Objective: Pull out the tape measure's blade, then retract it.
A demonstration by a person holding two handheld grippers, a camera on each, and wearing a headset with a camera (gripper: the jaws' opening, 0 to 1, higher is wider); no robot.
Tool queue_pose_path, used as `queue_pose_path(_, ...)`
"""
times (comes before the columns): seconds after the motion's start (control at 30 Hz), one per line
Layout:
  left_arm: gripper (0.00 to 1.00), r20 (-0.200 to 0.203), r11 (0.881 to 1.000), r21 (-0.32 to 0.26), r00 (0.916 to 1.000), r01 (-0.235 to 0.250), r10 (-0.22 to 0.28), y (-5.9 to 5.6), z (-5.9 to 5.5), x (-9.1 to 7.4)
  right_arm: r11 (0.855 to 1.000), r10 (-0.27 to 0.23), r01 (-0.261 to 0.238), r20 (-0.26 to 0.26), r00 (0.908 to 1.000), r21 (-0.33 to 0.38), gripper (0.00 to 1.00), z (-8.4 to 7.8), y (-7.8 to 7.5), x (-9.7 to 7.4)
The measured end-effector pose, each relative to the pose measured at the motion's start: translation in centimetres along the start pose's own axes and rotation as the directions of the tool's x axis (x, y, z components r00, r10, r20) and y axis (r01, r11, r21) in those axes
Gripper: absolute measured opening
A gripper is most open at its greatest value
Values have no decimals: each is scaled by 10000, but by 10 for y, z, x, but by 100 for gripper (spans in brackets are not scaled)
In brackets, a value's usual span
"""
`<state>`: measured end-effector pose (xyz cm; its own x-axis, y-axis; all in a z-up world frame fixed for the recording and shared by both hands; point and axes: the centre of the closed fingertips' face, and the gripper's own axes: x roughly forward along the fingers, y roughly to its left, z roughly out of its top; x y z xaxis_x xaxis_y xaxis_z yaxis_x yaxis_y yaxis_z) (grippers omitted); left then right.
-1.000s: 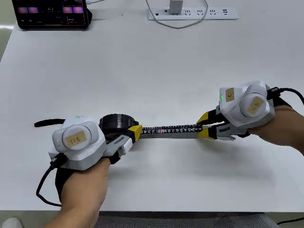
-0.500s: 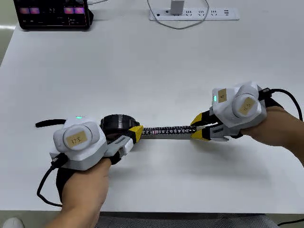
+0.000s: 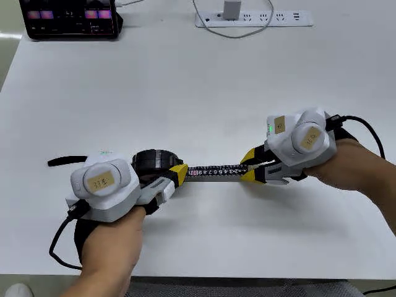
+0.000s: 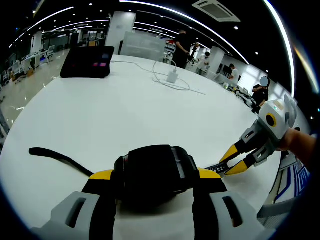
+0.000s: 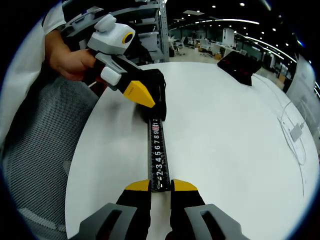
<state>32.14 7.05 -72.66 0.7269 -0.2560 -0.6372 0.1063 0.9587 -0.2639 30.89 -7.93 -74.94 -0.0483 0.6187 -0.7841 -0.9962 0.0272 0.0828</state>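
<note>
Two grips carry this job. My left gripper (image 4: pixel 155 176) has its jaws closed round the black case (image 3: pixel 151 162), which sits low and left of centre in the head view. My right gripper (image 5: pixel 160 186) is pinched almost shut on the end of the blade (image 5: pixel 158 150), right of centre in that view. A short run of blade spans the gap between them, low over the table (image 3: pixel 198 86); I cannot tell whether it touches the top.

My main worry is the right-hand pinch. It holds only the very tip, so if that slips, I expect the spring to whip the blade back into the case. A pull that drifts off the blade's line could twist the case in the left jaws or kink the blade. Letting the blade run home fast could slam the tip against the case mouth.

Room is good. The white top is bare to the right of the right gripper and across the middle of the frame. The power strip (image 3: pixel 253 17) at the top edge and the dark screen (image 3: pixel 68 15) in the upper left are well apart from the work. The table's near edge runs along the bottom of the frame, near my left hand. A black strap (image 3: pixel 65 161) trails left from the case, out of the blade's path.
</note>
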Motion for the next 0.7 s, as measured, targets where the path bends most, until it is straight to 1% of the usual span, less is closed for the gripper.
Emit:
queue_pose_path(0.33,58,-2,10000,-31,10000,22,-22,0,0,0,9999,135,-134,76,9999,-45,10,8,2,8)
queue_pose_path(0.7,58,37,9999,-119,10000,55,-54,1,0,0,10000,71,-71,182,9998,-28,10,14,2,14)
